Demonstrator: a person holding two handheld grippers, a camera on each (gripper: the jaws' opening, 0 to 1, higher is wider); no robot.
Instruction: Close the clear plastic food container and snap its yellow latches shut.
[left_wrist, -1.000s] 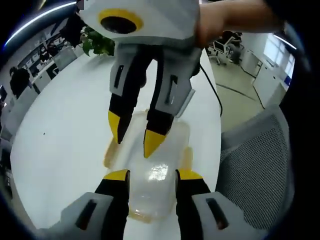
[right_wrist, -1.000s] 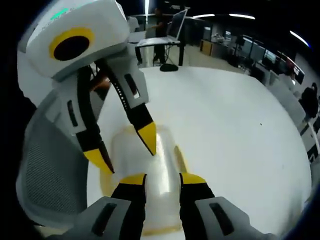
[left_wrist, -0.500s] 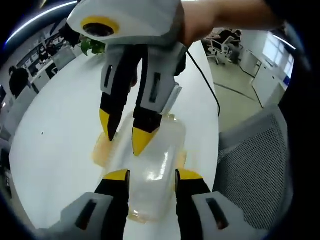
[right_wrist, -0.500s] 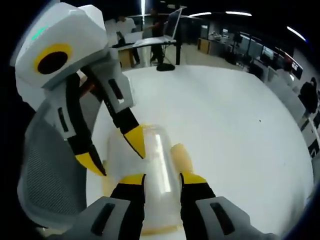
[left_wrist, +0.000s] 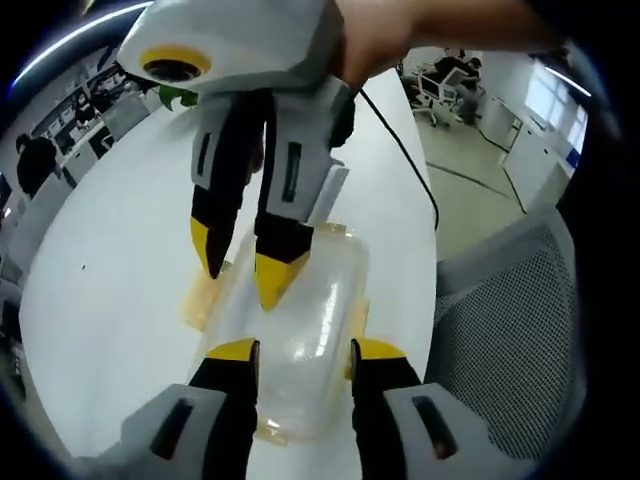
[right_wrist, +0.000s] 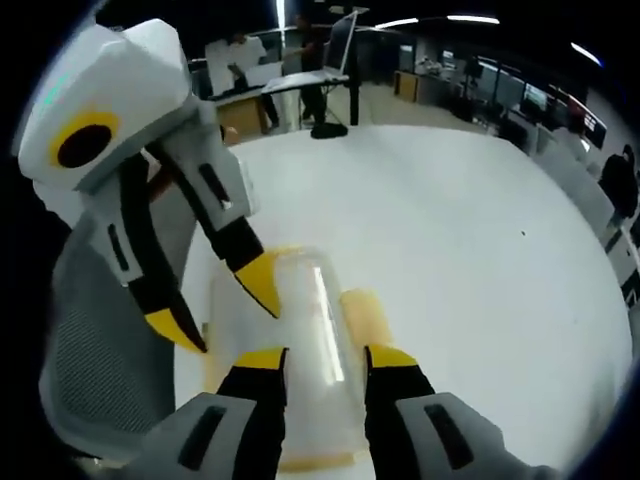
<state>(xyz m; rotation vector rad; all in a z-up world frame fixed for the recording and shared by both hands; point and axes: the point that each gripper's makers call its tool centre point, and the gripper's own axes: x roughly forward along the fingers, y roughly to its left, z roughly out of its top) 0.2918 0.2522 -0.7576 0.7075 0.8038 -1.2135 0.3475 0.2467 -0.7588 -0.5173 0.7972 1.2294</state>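
Office desks, chairs and ceiling lights are seen behind a white round table (left_wrist: 120, 260), with a mesh chair (left_wrist: 510, 330) just beside its edge. On the table lies the clear food container (left_wrist: 305, 320), lid down on it, yellow latches (right_wrist: 362, 312) seen splayed outward along its sides, so judged not yet snapped.

Left tongs (left_wrist: 296, 352) are held part open, one jaw on each side of the container's near end, apparently to steady or straddle it; nothing is clamped. Right tongs (left_wrist: 240, 272) are lowered from above onto the far end of the lid, jaws slightly apart, tips at or near the lid surface; contact cannot be told for sure.

From the right gripper view the same is shown mirrored: right tongs (right_wrist: 318, 356) straddle the container (right_wrist: 300, 330), left tongs (right_wrist: 222, 312) come in beside it. Pressing the lid flat is judged the step in hand, before latches are pushed.
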